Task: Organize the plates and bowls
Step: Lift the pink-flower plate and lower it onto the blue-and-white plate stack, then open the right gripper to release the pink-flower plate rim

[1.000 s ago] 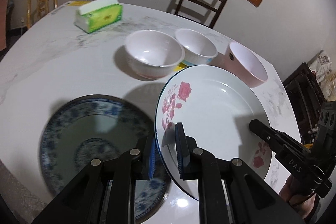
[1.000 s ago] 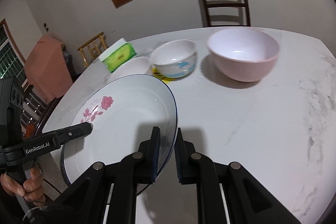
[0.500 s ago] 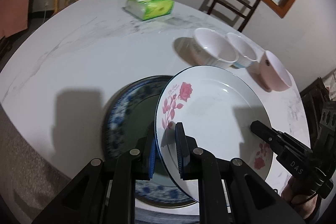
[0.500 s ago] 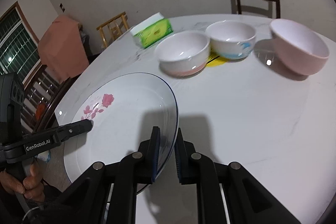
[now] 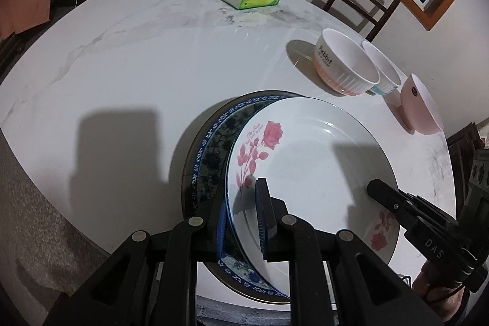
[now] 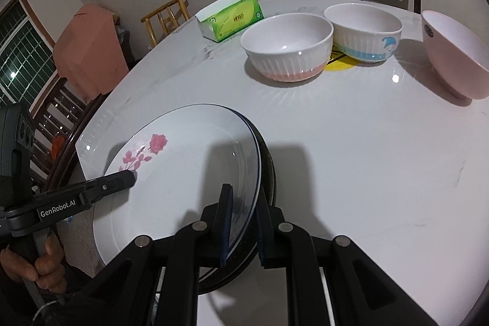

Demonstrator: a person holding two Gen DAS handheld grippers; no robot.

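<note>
Two grippers share one load: your left gripper [image 5: 241, 219] and right gripper [image 6: 243, 222] are each clamped on opposite rims of the rose plate [image 5: 308, 173], which hangs tilted just over the blue-patterned plate [image 5: 211, 148] near the tabletop's [image 5: 137, 75] near edge. Release one side early and the plate could slap down, chip, or skid the lower plate toward that edge. Three bowls [image 6: 287, 51] sit well apart toward the far edge; open tabletop lies between, so lower evenly.
</note>
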